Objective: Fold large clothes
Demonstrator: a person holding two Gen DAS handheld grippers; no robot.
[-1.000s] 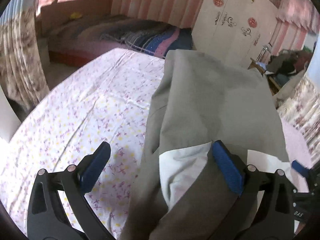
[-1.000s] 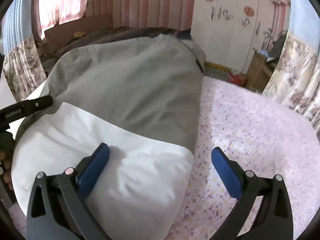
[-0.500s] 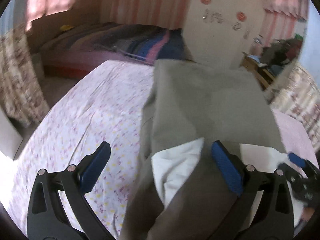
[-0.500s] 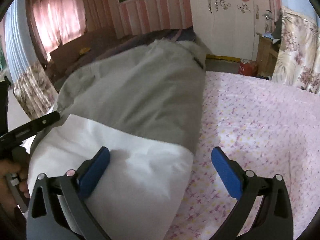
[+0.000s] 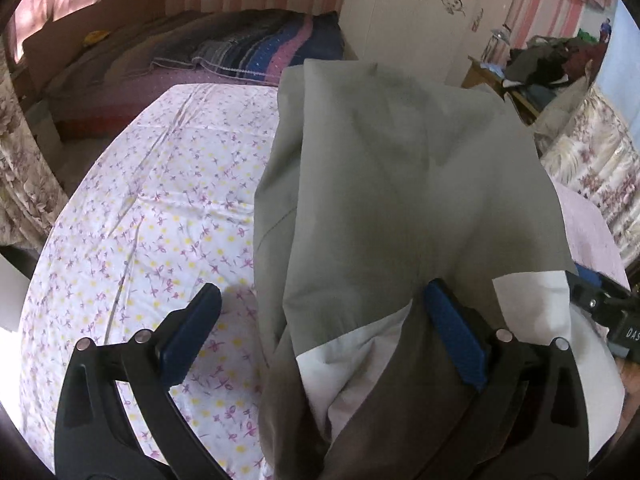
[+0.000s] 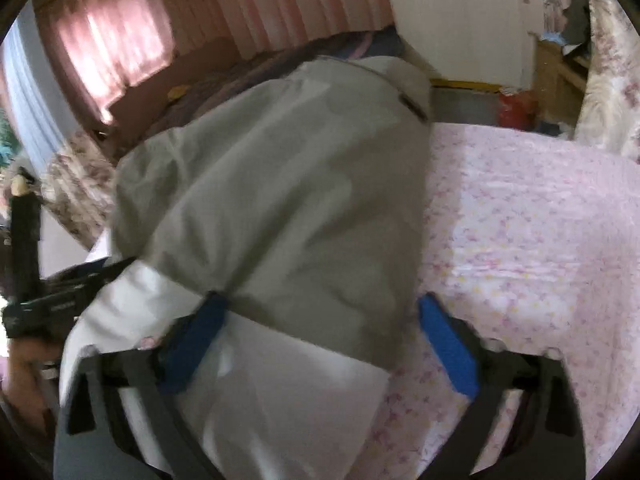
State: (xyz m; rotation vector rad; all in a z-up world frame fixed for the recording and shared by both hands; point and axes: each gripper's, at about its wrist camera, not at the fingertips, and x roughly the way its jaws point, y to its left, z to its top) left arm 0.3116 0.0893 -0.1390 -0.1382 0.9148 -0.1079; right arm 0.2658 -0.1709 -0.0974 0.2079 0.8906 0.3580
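Note:
A large grey garment (image 5: 400,184) with a white lining lies lengthwise on the floral bed sheet (image 5: 140,220). It also shows in the right wrist view (image 6: 280,208), its white part (image 6: 280,392) nearest me. My left gripper (image 5: 320,336) is open over the garment's near left edge, fabric lying between its blue pads (image 5: 454,340). My right gripper (image 6: 320,344) is open over the near right edge, fabric lying between the fingers. The right gripper also shows at the right edge of the left wrist view (image 5: 600,304).
A second bed with a striped blanket (image 5: 256,52) stands beyond the sheet. A white wardrobe (image 5: 420,12) and a cluttered table (image 5: 540,68) are at the back right. Floral curtains (image 5: 592,168) hang on the right. A red object (image 6: 516,108) sits on the floor.
Both grippers have moved forward and lower over the garment's near end. The views have tilted, and the right wrist view is blurred by motion. Both stay open.

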